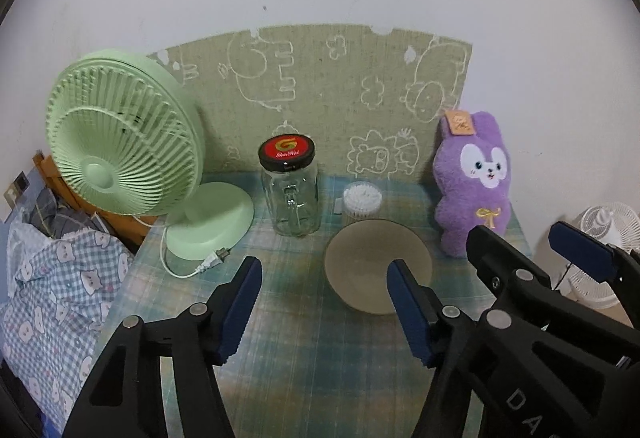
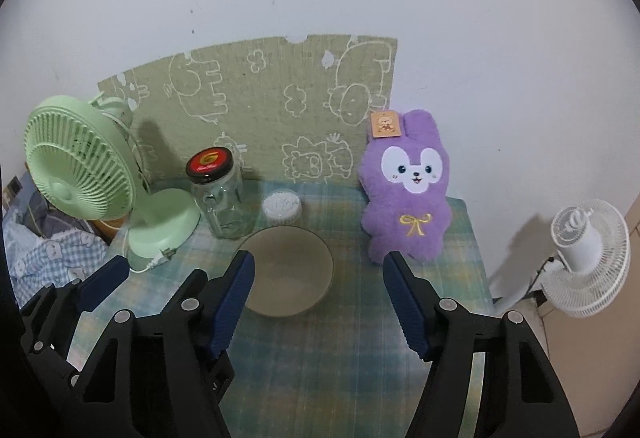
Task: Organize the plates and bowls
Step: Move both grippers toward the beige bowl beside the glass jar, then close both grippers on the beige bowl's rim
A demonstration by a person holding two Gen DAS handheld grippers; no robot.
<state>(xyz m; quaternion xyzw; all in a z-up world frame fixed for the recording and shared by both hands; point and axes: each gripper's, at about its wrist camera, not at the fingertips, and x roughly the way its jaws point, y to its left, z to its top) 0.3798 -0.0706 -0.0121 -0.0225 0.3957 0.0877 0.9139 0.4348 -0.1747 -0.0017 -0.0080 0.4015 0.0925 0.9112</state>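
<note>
One beige bowl, round, matte, at frame centre on plaid cloth table. One glass jar, red-black lid, just above-left of bowl; one small white-lidded tub just above it. One ribbed green fan upper left, one plush purple rabbit right. Left gripper and right gripper both gaping about halfway, gripping nothing. Bare cloth across lower frame; table edge close at right.

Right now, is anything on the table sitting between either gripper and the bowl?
Nothing visible does. Bare tablecloth lies between the bowl and both open grippers, left and right; the jar and plush rabbit stand behind or beside it.
</note>
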